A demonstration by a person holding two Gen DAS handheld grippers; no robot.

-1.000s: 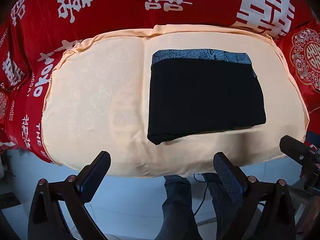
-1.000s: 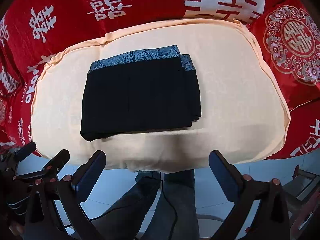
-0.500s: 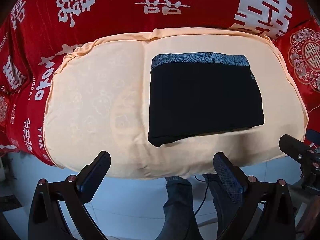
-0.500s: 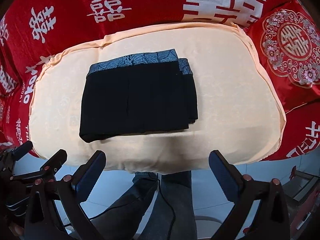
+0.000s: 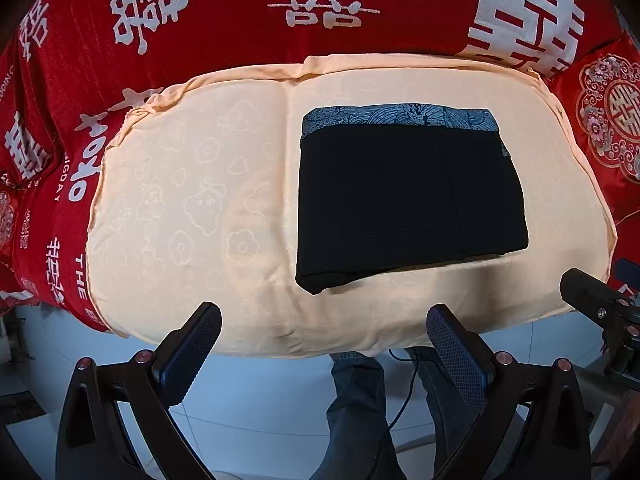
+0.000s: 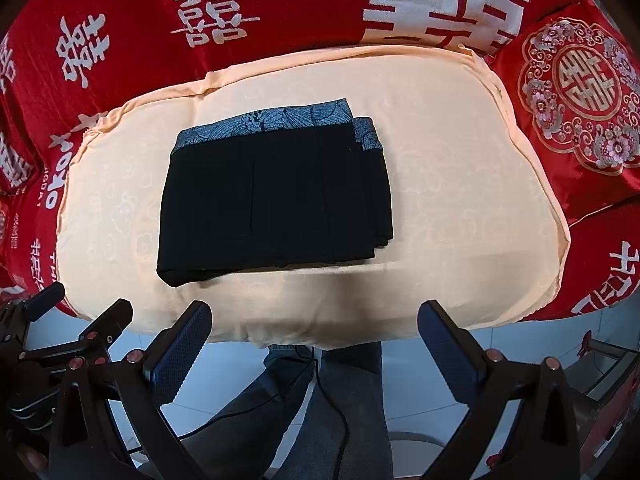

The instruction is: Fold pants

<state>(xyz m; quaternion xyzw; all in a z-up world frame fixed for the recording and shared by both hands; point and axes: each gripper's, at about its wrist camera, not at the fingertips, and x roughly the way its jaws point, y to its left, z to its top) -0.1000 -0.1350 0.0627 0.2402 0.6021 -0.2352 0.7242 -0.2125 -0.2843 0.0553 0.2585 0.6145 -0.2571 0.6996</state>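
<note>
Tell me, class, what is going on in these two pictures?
A person is folding pants with a pair of tongs in each hand. The black pants lie folded into a flat rectangle on the peach cushion, patterned waistband at the far edge. The left tongs and the right tongs both hang open at the cushion's near edge, holding nothing. The folding looks done.

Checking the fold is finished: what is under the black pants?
The folded black pants lie flat on the peach cushion, patterned waistband at the far edge. Lower layers peek out along the right side; anything beneath the stack is covered. Nothing lies on top.
</note>
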